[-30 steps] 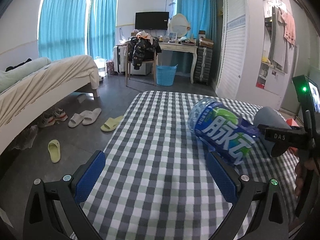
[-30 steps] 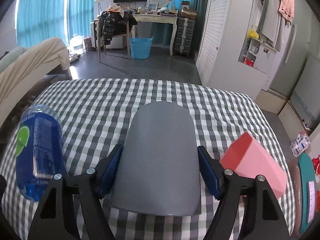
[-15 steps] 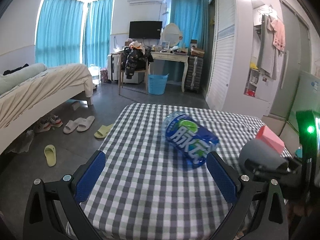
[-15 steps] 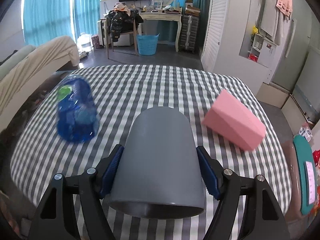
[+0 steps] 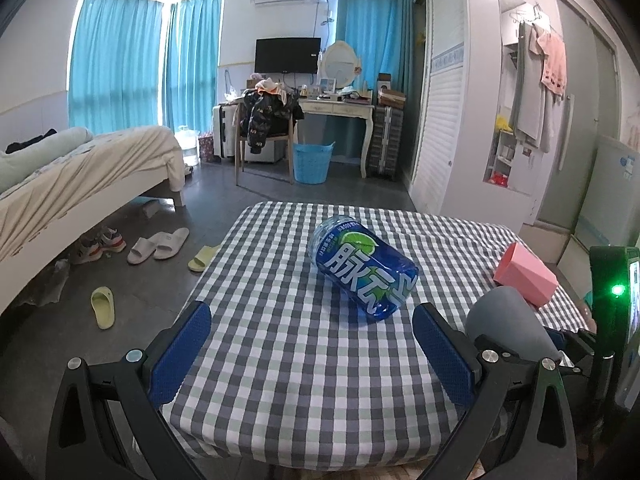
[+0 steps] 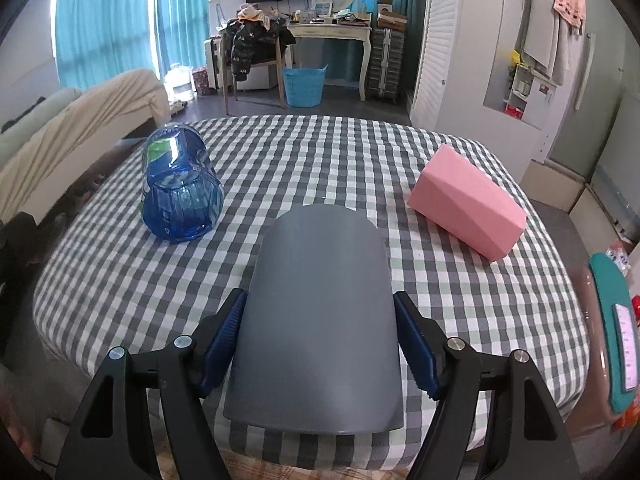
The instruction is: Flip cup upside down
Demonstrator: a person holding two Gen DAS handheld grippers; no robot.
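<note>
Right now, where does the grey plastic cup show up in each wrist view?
Left wrist: grey plastic cup at lower right, behind the open left gripper.
Right wrist: cup bottom centre, clamped in the right gripper.
Shared landmark: blue transparent bottle lying on the checked tablecloth.

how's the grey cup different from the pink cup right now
The grey cup is round-sided and clamped in the right gripper; the pink cup is faceted and lies free on the checked tablecloth. Grey sits nearest the camera, pink farther right. Both are plain and matte.
</note>
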